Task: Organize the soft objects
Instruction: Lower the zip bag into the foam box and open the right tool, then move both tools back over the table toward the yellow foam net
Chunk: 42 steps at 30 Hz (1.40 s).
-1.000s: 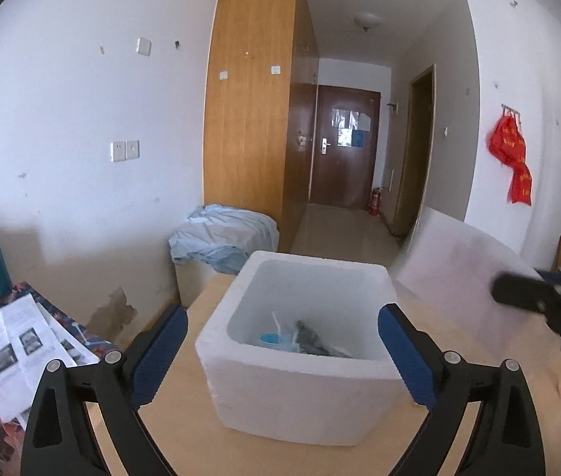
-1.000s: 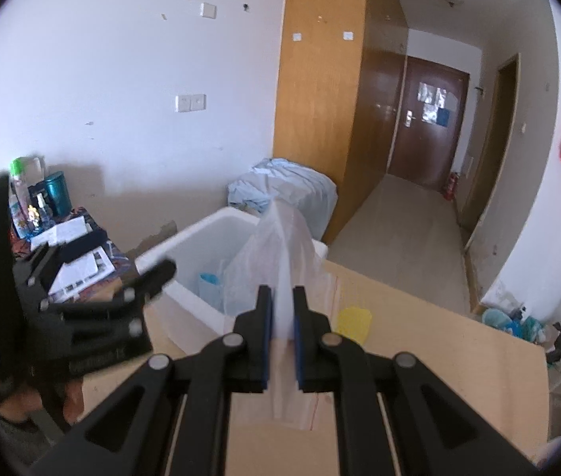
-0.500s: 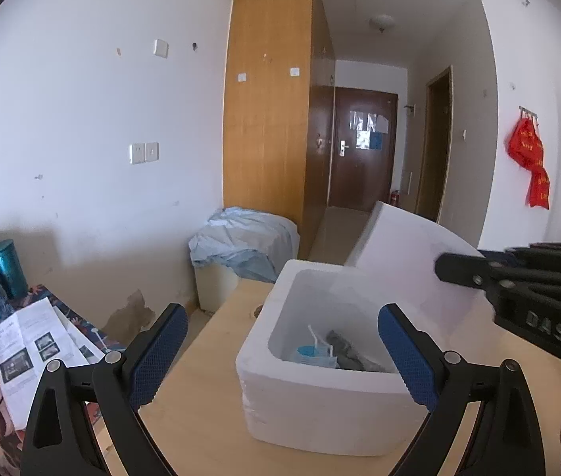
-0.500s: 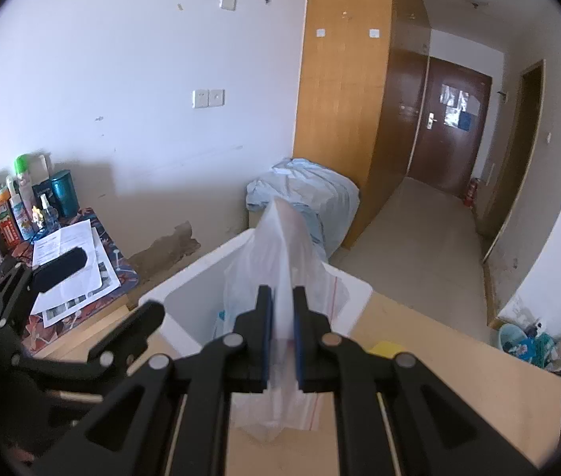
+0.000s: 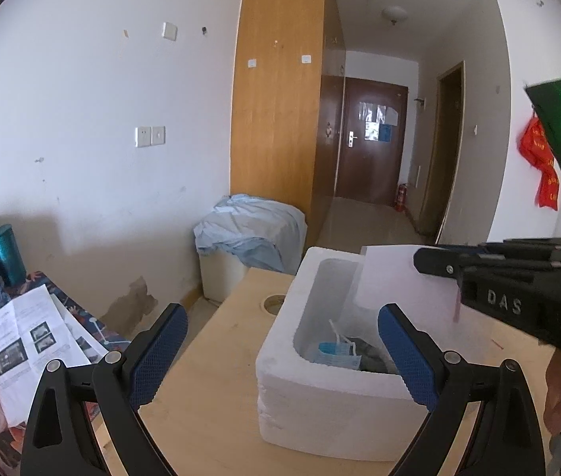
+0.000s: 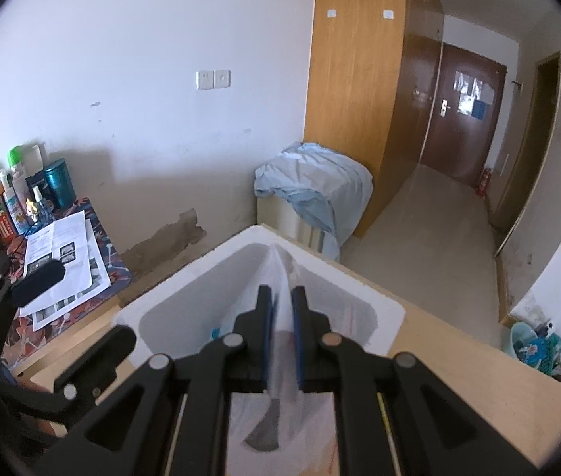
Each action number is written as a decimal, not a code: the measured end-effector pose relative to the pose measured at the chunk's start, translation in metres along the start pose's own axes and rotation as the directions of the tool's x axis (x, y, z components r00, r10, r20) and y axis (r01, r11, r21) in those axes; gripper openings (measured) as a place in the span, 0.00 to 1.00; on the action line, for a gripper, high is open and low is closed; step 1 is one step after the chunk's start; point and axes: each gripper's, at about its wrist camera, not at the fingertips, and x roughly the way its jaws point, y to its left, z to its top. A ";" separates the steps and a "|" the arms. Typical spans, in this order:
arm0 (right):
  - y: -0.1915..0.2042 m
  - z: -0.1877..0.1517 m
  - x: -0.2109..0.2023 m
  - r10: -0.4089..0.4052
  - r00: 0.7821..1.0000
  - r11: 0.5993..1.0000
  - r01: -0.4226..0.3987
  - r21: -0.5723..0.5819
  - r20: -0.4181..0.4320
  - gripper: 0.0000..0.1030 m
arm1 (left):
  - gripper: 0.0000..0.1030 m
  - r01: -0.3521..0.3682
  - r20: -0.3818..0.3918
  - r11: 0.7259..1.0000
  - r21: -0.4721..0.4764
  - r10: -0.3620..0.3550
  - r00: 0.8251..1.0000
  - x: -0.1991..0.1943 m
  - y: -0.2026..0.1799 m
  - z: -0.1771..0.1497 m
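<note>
The right tool is pinching a clear plastic bag, which hangs over the open white foam box on the wooden table. The left tool is spread wide, holding nothing, in front of the box; a blue face mask lies inside

Both grippers are matte black plastic, kinda skeletal looking, with triangular cutouts in the linkage arms and shiny silver pivot screws at the joints. The left gripper has blue pads with a fine diamond grip texture. The right gripper has thin blue pad faces too, and from the left wrist view its body has "DAS" embossed on the side plus a small glowing green LED up top.
</note>
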 end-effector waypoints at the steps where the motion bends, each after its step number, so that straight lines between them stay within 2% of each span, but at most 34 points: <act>1: 0.001 0.002 0.002 -0.007 1.000 1.000 0.007 -0.012 -0.014 0.12 | 0.94 0.000 0.000 1.000 0.001 0.000 1.000 0.000 0.000 0.000; 8: 0.002 -0.007 0.044 0.023 0.992 1.000 -0.023 0.000 -0.123 0.12 | 0.94 -0.001 -0.001 1.000 -0.008 0.001 1.000 0.002 0.004 -0.002; 14: 0.002 -0.012 0.060 0.055 0.985 0.998 -0.054 0.013 -0.162 0.12 | 0.94 -0.011 -0.014 1.000 -0.007 0.010 1.000 0.005 0.006 -0.004; 18: 0.005 -0.011 0.060 0.033 0.984 0.999 -0.034 -0.001 -0.172 0.12 | 0.94 -0.012 -0.022 1.000 -0.015 0.011 1.000 0.006 0.008 -0.005; 21: 0.003 -0.010 0.055 0.012 0.987 1.000 -0.011 0.007 -0.161 0.18 | 0.94 -0.012 -0.020 1.000 -0.019 0.011 1.000 0.006 0.010 -0.005; 23: 0.001 -0.010 0.054 0.026 0.986 1.000 -0.024 0.015 -0.162 0.27 | 0.94 -0.012 -0.019 1.000 -0.019 0.011 1.000 0.006 0.010 -0.005; 25: 0.001 -0.010 0.048 0.028 0.989 0.999 -0.026 0.021 -0.142 0.46 | 0.94 -0.010 -0.014 1.000 -0.018 0.010 1.000 0.005 0.010 -0.004; 28: 0.002 -0.008 0.034 0.015 0.996 1.000 -0.014 0.012 -0.089 0.64 | 0.94 -0.010 -0.013 1.000 -0.019 0.010 1.000 0.005 0.009 -0.005; 33: -0.003 -0.002 0.008 0.001 1.000 1.000 0.000 0.021 -0.016 0.73 | 0.94 -0.002 -0.008 1.000 -0.019 0.002 1.000 0.002 0.008 -0.003; 35: -0.008 -0.004 -0.004 -0.008 1.000 0.999 0.008 0.041 0.005 0.73 | 0.94 0.002 -0.002 1.000 -0.017 -0.002 1.000 -0.002 0.005 -0.003; 41: -0.017 -0.025 -0.045 -0.076 0.995 0.996 0.073 0.055 0.058 0.74 | 0.94 0.045 0.013 0.999 0.009 -0.045 0.999 -0.018 -0.012 -0.003; 42: -0.019 -0.031 -0.054 -0.087 0.994 0.995 0.083 0.062 0.065 0.78 | 0.94 0.052 0.012 0.999 0.012 -0.052 0.999 -0.021 -0.015 -0.003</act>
